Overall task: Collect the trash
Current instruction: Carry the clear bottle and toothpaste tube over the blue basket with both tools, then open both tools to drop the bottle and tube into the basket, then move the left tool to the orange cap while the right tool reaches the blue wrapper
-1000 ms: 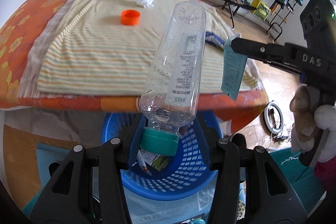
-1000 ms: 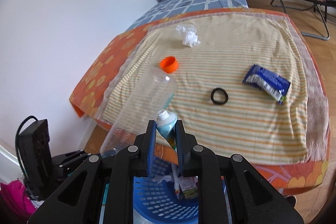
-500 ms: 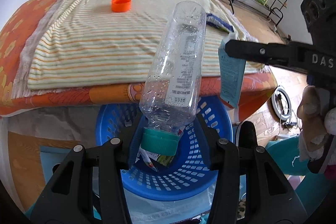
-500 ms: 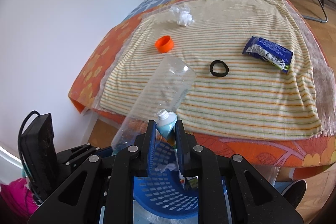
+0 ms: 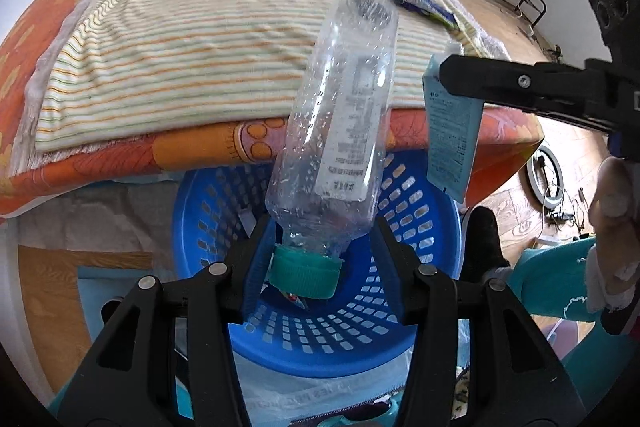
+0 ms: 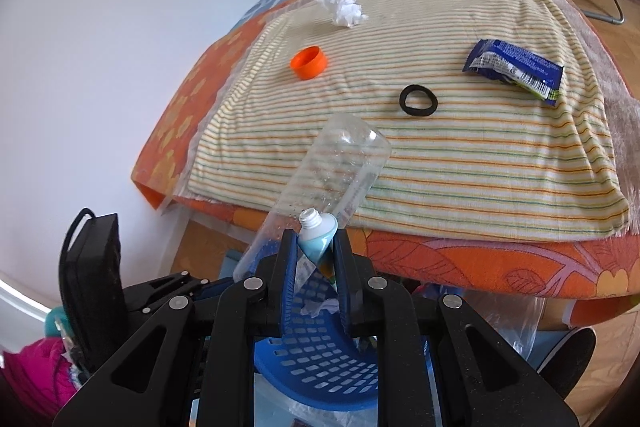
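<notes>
Left tool [image 5: 324, 259]: jaws opening; clear plastic bottle with green cap [image 5: 340, 131] between them, cap end down; left pad at the cap, right pad looks apart from it.
Bottle, place: centre of left view, over the blue perforated plastic basket [image 5: 424, 235] below the bed edge.
Bottle, handling: judged empty, light, thin-walled, slick; neck under the cap is the firm hold.
Right tool [image 6: 316, 255]: clamped on a pale blue toothpaste tube [image 6: 316, 231], uncapped nozzle up; lower centre of right view, above the basket.
Tube, handling: soft, squashes; shoulder is stiffer.
Left on bed: orange cap [image 6: 308, 63], crumpled white tissue [image 6: 344, 7], black ring [image 6: 418, 100], blue wrapper [image 6: 516, 71].
</notes>
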`<state>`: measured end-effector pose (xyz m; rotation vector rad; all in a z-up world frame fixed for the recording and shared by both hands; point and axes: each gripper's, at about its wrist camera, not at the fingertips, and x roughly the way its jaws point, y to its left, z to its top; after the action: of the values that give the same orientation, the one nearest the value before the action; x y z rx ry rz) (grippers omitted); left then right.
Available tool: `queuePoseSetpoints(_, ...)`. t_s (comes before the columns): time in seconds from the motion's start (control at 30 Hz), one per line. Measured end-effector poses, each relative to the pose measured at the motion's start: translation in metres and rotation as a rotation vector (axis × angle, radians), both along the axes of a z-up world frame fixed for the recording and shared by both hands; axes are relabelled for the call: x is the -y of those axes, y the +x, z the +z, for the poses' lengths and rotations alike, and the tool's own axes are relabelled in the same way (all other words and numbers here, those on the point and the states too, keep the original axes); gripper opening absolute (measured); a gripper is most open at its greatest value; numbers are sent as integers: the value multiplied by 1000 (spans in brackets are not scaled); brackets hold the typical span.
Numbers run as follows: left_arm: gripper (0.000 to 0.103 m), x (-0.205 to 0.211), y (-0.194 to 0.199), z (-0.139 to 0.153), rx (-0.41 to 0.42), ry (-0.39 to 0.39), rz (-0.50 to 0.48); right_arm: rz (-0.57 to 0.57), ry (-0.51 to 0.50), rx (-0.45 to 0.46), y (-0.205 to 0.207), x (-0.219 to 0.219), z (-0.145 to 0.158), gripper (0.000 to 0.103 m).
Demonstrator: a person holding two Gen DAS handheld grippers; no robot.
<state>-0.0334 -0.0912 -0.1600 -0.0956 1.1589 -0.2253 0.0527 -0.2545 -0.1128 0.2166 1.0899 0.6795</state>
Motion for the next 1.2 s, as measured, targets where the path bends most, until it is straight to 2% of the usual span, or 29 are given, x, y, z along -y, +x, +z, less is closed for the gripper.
queuePoseSetpoints(0.13, 66, -2, 1, -1, -12, 10, 6, 6, -6, -26, 0, -1, -4, 17)
queuePoseSetpoints(0.2, 67, -2, 2, -1, -11, 15, 9, 7, -13, -45, 1, -2, -7, 17)
queuePoseSetpoints(0.27, 67, -2, 2, -1, -12, 13, 9, 2, -25, -62, 2, -1, -9, 22)
queuePoseSetpoints(0.33, 67, -3, 1, 0, -15, 8, 8, -6, -28, -69, 3, 1, -10, 40)
queuePoseSetpoints(0.37, 67, -2, 1, 0, -17, 5, 7, -9, -28, -67, 3, 2, -10, 47)
queuePoseSetpoints(0.47, 67, -2, -1, 1, -17, 5, 4, -7, -27, -52, 1, 4, -7, 54)
queuePoseSetpoints(1.2, 67, -4, 3, 16, 35, 15, 20, 4, -88, 32, -4, 4, 5, 54)
